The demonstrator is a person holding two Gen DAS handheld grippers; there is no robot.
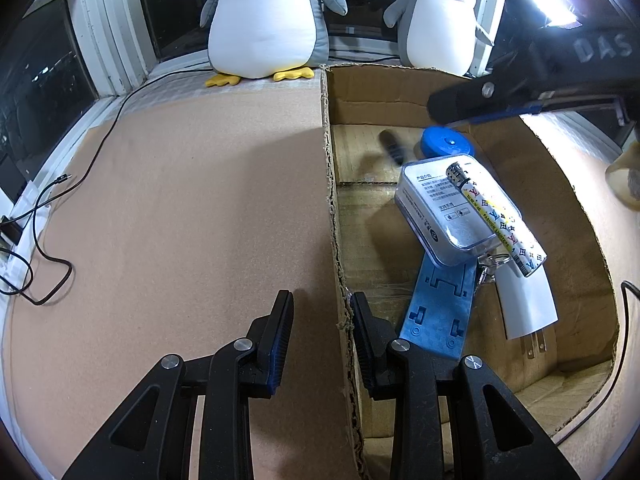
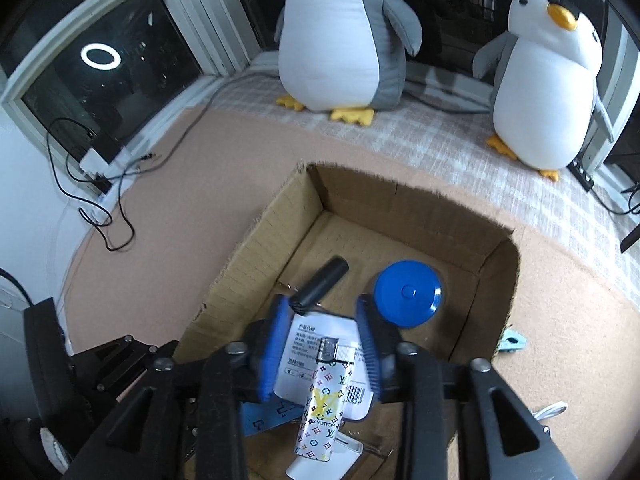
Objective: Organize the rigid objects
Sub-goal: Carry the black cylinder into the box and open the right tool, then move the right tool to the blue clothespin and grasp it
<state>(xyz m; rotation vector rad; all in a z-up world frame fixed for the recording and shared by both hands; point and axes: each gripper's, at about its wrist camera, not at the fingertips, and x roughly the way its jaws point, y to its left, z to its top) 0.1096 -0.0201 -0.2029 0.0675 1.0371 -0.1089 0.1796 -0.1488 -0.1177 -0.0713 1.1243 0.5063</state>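
- The patterned lighter (image 2: 322, 408) lies on a clear plastic case (image 1: 444, 210) inside the cardboard box (image 1: 330, 184).
- The right gripper (image 2: 324, 344) hangs open above it, holding nothing.
- The left gripper (image 1: 322, 332) straddles the box wall, open; close it there to steady the box.
- Best lift the right one straight up, clear of the lighter.

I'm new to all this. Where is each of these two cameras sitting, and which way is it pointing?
Left wrist view: sits on the open left gripper, looking forward along its fingers, which straddle the left wall of the brown cardboard box; the other gripper's black arm shows top right.
Right wrist view: sits on the open right gripper, looking down into the box at the white patterned lighter lying on the clear plastic case.
Shared: box, lighter, case, round blue lid, two plush penguins.
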